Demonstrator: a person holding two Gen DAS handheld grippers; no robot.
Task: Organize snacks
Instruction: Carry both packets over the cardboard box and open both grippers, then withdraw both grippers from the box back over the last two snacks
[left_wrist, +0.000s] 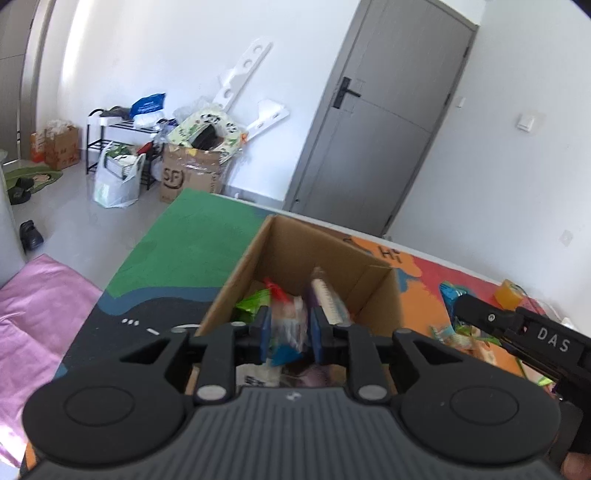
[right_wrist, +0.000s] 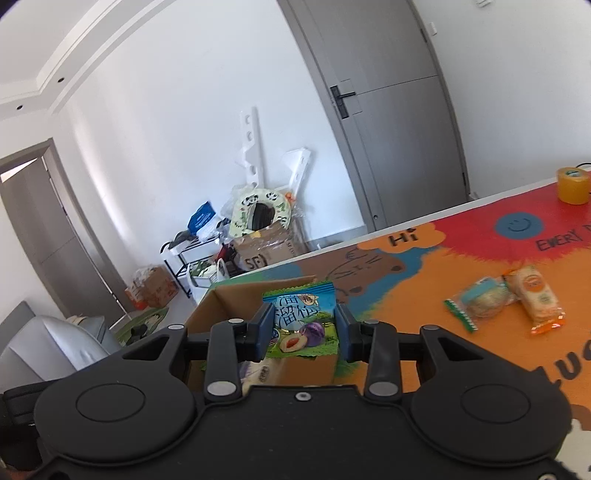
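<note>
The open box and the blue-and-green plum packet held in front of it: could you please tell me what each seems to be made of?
The open box looks like plain brown corrugated cardboard, matte, with raw cut edges and folded corners. The plum packet appears to be glossy printed plastic film: it shows a crimped zigzag top seam and some sheen, though foil lining cannot be ruled out.

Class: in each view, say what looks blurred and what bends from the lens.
Left wrist view: the snack packet in the left gripper is smeared by blur; the door bows. Right wrist view: the plum packet prints sharp; the table edge tilts.
</note>
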